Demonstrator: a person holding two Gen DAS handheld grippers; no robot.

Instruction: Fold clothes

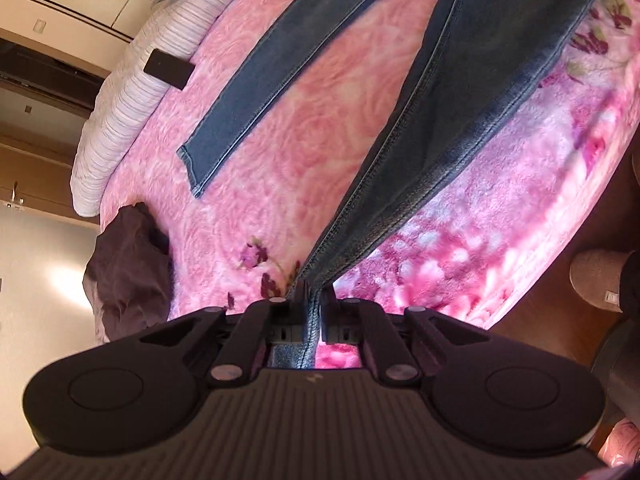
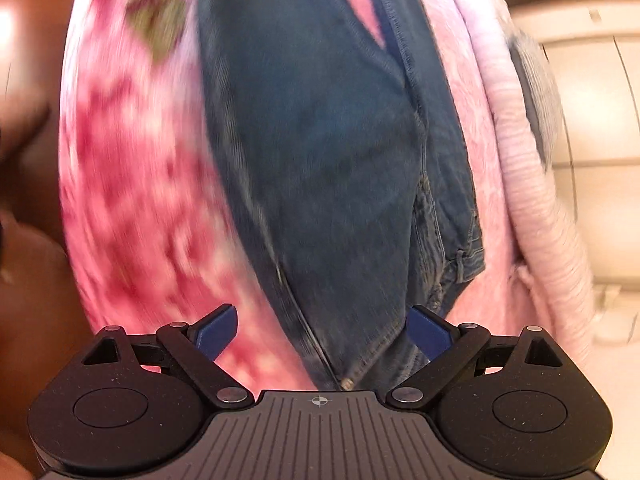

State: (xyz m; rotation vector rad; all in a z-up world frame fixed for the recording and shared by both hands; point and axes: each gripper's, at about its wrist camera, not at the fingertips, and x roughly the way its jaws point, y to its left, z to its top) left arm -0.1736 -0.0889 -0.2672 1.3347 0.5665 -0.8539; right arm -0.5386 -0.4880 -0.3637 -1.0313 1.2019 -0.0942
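Note:
A pair of blue jeans [image 1: 472,92] lies spread on a pink floral blanket [image 1: 320,128] on a bed. My left gripper [image 1: 314,300] is shut on the hem end of one jeans leg, which rises taut from the jaws; the other leg [image 1: 256,92] lies flat to the left. In the right wrist view, my right gripper [image 2: 322,332] is open, its blue pads [image 2: 216,332] on either side of the jeans' waist end [image 2: 332,160], with the fabric between the jaws. This view is motion-blurred.
A dark brown garment [image 1: 128,268] lies heaped at the blanket's left edge. A striped white-pink quilt [image 1: 132,96] with a dark rectangular object [image 1: 168,69] runs along the far side. A slippered foot [image 1: 600,280] stands on the wooden floor at right.

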